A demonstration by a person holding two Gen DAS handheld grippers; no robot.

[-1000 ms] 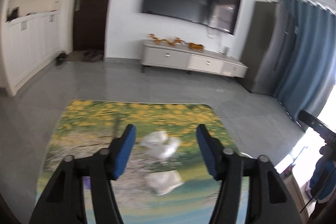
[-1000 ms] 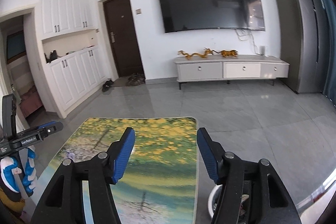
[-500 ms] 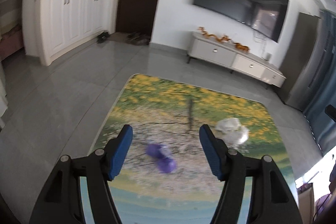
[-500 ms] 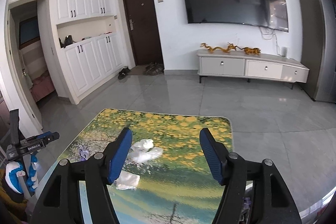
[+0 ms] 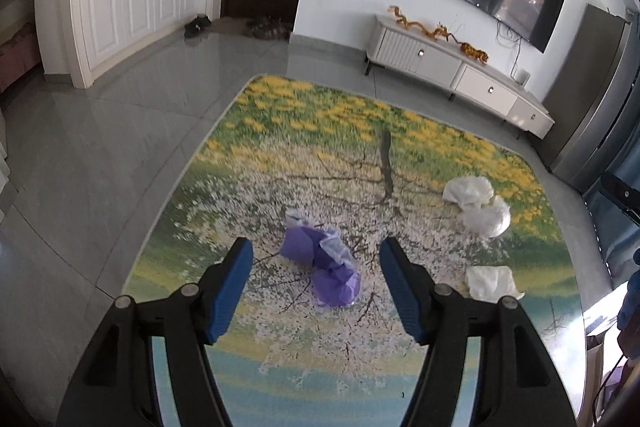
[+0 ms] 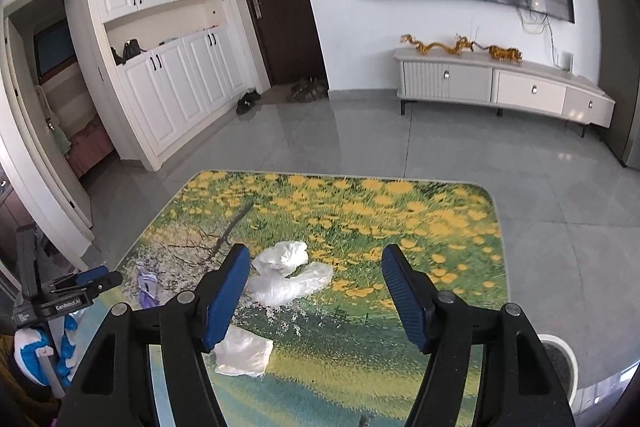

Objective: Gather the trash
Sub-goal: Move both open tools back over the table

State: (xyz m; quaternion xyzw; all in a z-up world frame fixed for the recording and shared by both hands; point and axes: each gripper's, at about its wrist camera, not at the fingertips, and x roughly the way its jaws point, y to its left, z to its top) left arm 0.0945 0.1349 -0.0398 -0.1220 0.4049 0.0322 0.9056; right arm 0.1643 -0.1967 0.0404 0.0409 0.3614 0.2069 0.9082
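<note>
A crumpled purple bag [image 5: 322,265] lies on the flower-print table [image 5: 360,131], right ahead between the tips of my open left gripper [image 5: 316,267]. White crumpled plastic [image 5: 478,205] and a white tissue [image 5: 494,283] lie to its right. In the right wrist view my open right gripper [image 6: 316,269] hovers above the white plastic [image 6: 286,277], with the tissue [image 6: 244,351] below its left finger and the purple bag [image 6: 146,287] at the left. The left gripper [image 6: 86,281] shows there at the left edge.
A white round bin [image 6: 560,359] stands on the floor beside the table's right edge. Grey tiled floor surrounds the table. A white TV cabinet [image 6: 504,87], dark door [image 6: 280,7] and white cupboards [image 6: 172,83] line the far walls.
Both grippers have tilted down toward the table. The left one has swung left from the white plastic to the purple bag. The right one now looks at the white plastic.
</note>
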